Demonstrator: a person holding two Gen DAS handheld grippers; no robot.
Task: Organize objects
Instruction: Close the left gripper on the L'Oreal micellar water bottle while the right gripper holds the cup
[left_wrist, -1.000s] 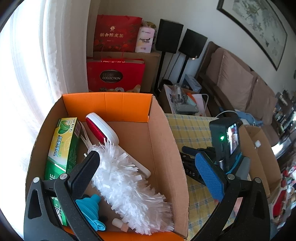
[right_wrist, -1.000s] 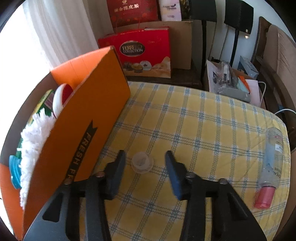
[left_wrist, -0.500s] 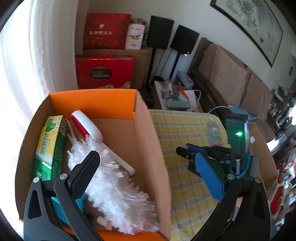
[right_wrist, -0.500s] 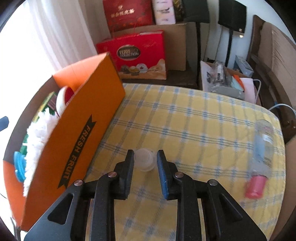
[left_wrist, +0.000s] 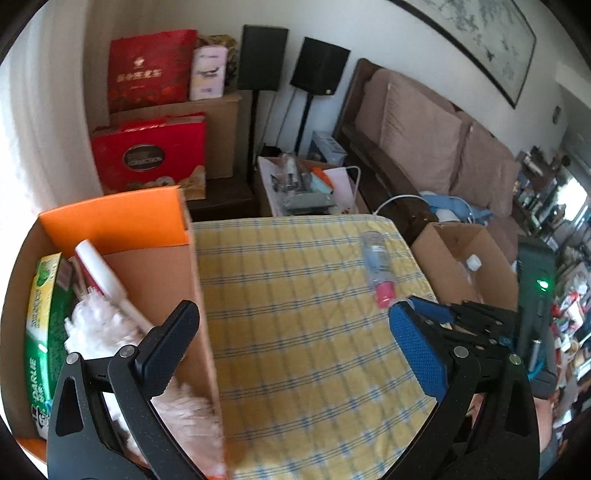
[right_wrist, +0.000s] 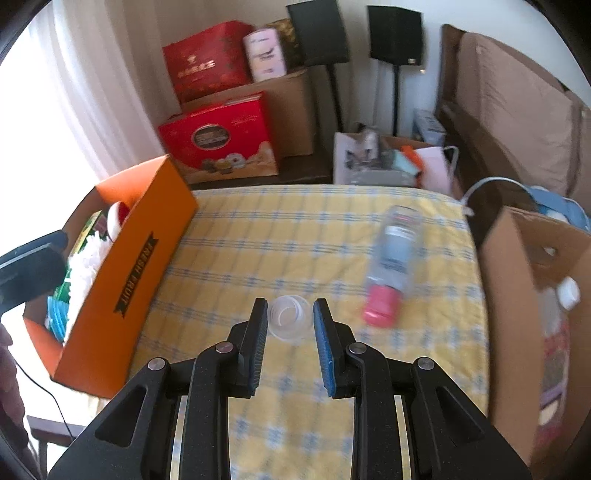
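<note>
My right gripper (right_wrist: 290, 323) pinches the small clear plastic cup (right_wrist: 289, 320); the orange cardboard box (right_wrist: 147, 258) lies to my fingers' left, left gripper (left_wrist: 291, 350) spread empty.

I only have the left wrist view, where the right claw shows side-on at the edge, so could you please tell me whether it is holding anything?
Observer: Yes. The right wrist view shows the right claw closed on a small clear cap, with a pad pressing on each side.
Operator: Thank you. Is the orange box marked on its outer side?
Observer: The orange box has black lettering reading FRESH FRUIT on the side facing the tablecloth.
Operator: Is anything hidden behind the left claw in that box?
Observer: A blue item lies at the near end, beside the white duster.
</note>
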